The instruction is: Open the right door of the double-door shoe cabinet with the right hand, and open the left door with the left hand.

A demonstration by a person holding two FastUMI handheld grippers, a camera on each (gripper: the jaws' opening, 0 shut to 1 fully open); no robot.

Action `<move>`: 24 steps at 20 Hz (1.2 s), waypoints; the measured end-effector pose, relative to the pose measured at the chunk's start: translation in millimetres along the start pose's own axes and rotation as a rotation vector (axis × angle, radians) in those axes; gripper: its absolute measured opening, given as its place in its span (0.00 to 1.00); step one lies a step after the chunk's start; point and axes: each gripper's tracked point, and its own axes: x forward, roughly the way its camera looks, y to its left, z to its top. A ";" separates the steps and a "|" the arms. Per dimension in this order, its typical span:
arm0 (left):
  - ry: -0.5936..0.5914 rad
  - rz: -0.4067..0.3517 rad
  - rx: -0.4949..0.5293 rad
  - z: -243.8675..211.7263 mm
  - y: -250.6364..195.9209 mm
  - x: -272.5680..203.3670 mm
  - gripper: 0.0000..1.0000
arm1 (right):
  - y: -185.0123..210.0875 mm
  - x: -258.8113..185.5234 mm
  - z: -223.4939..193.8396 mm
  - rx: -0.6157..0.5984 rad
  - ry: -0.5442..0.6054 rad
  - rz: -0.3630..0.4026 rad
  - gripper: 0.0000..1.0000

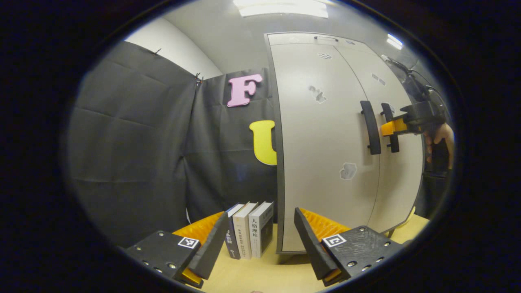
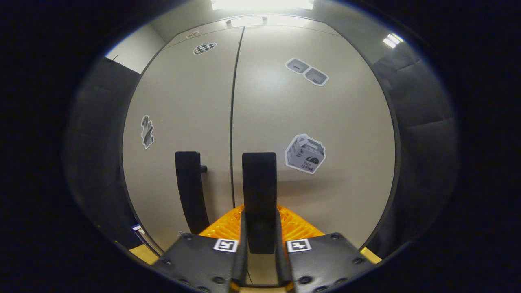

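Gripping upright right door handle (image 2: 259,191)

Three books (image 1: 248,230) stand upright, spines facing out, on the wooden tabletop (image 1: 268,272), ahead of the left gripper and between its two fingers. Just right of them the tabletop runs on, bare, toward the far right. A ceiling light panel (image 1: 281,8) glows high overhead, straight ahead.

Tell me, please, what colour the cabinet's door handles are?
Both door handles are black; the right gripper view shows them best.
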 end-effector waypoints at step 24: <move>-0.039 -0.068 0.011 36.8 -63.2 -62.4 0.94 | -8.5 -57.0 7.1 0.074 0.109 0.190 0.11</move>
